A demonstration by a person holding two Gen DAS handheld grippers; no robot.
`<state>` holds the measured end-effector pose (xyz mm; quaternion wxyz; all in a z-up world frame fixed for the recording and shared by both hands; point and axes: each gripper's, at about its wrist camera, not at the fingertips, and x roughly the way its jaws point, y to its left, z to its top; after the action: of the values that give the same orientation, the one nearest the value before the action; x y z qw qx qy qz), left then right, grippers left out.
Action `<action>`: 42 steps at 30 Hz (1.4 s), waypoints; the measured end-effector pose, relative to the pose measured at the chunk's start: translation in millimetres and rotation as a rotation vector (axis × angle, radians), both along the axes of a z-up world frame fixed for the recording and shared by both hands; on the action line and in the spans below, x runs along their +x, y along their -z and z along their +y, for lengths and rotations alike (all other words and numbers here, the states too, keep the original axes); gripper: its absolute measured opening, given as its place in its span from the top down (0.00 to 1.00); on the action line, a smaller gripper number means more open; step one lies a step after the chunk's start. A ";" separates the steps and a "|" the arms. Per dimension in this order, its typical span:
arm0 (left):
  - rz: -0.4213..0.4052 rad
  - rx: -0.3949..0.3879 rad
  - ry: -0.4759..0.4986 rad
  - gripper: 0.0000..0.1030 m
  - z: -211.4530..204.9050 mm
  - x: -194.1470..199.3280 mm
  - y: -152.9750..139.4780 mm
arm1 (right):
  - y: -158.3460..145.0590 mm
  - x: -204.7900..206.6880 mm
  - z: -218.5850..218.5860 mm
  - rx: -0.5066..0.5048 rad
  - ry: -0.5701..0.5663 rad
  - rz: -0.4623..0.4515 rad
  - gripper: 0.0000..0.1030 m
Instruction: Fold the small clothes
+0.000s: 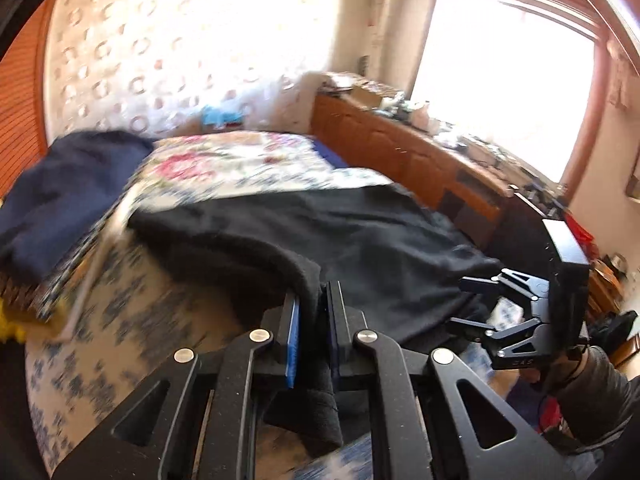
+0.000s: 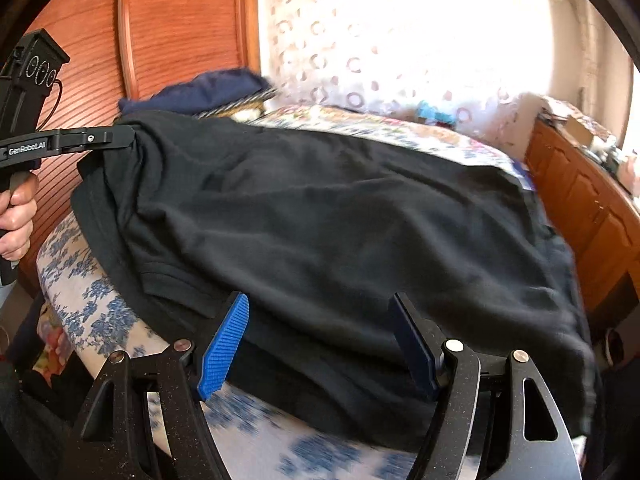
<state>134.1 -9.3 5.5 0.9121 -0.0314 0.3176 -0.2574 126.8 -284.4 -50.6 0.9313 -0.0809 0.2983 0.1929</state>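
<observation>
Left gripper (image 1: 312, 312) pinches the black garment's (image 1: 340, 232) near edge while the right gripper (image 2: 320, 344) gapes empty over it; spread on the bed (image 1: 120, 320), apparently no fold finished.

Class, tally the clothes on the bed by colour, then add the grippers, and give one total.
Black fabric garment, pinched at one edge by the left gripper: 1
Navy blue fabric garment, bundled at the bed's far corner: 1
Black two-finger grippers, counting the open right gripper: 2
Total: 4
</observation>
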 end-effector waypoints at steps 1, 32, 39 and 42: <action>-0.008 0.003 0.023 0.88 -10.7 2.9 -5.2 | -2.1 -2.4 -9.0 0.007 0.013 -0.006 0.28; -0.013 0.148 0.402 0.83 -273.1 43.4 -52.1 | -14.9 -87.5 -183.3 0.118 0.288 -0.051 0.28; -0.054 0.156 0.374 0.31 -255.5 41.5 -56.4 | -17.6 -83.6 -180.0 0.113 0.289 -0.050 0.28; -0.054 0.154 0.333 0.25 -232.3 47.7 -53.1 | -16.5 -75.2 -180.2 0.107 0.277 -0.055 0.28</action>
<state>181.7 -241.6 58.5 0.8647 0.0984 0.3127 -0.3806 51.6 -464.6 -34.2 0.9598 0.0056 0.2702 0.0757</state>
